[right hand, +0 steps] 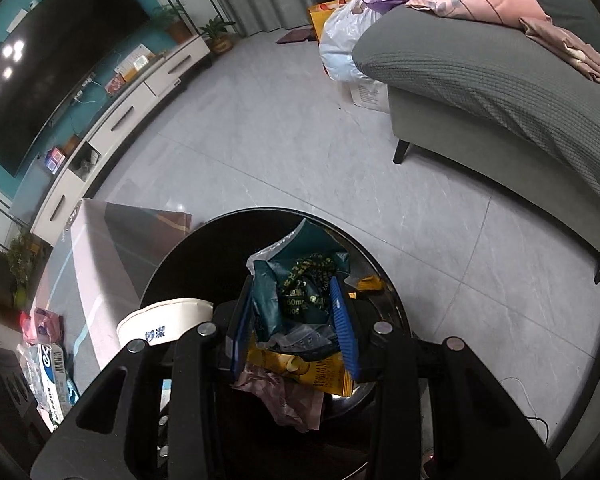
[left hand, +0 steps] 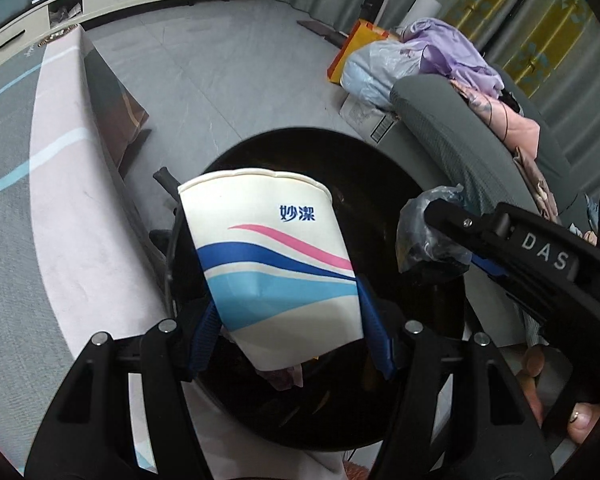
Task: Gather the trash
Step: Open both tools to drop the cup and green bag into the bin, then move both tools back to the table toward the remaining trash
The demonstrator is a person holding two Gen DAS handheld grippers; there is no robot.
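One white paper cup point(left hand: 276, 264) with blue-pink waves, slightly dented

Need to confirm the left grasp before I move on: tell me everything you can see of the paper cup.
The paper cup is white, apparently thin paper, printed with pink, dark blue and light blue waves and blue Chinese characters. It is clamped at its lower sides between the blue pads of the left tongs, rolled rim pointing away from the camera, tilted slightly. It sits above the round black table. A crease dents its front wall. The right wrist view shows its rim beside the right tongs.
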